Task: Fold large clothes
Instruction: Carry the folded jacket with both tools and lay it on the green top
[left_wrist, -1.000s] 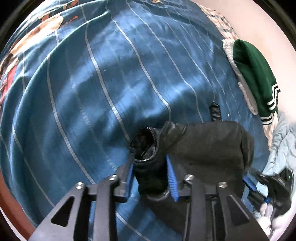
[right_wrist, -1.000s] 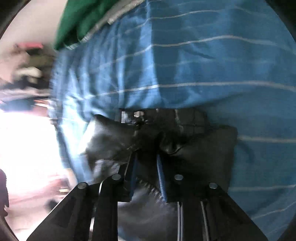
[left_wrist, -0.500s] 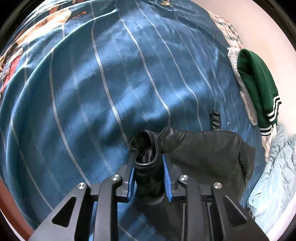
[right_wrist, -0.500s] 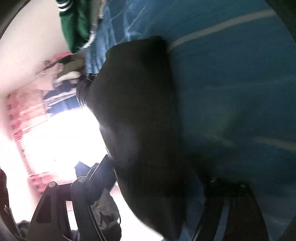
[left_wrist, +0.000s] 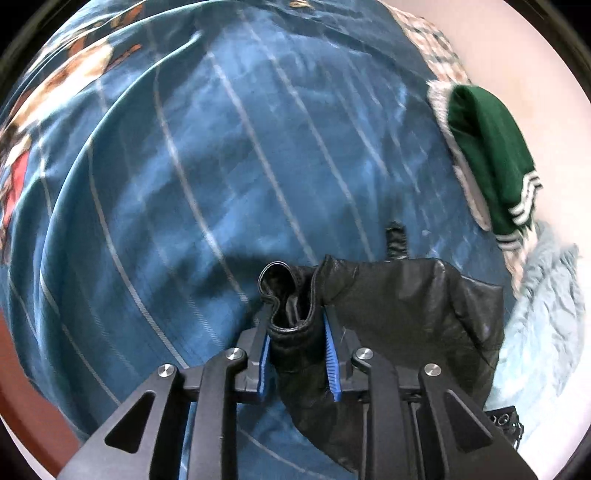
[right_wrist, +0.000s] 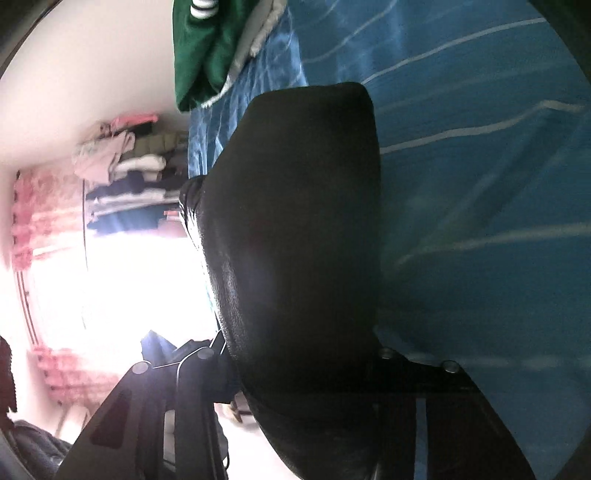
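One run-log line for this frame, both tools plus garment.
left tool: shut on black leather jacket | right tool: closing, jacket between fingers | surface: blue striped bedspread

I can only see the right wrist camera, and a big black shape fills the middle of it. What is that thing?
Observer: The left wrist view shows it plainly: a black leather jacket, stitched seams visible, against the blue striped bedspread.
Operator: Is anything holding it on that side?
Observer: Yes. The left hand-held gripper is shut on a bunched edge of it, with a blue pad pressing each side.
Operator: Anything else on the bed I'm missing?
Observer: A short black strap lies on the bedspread just beyond the jacket. I cannot tell whether it is attached.
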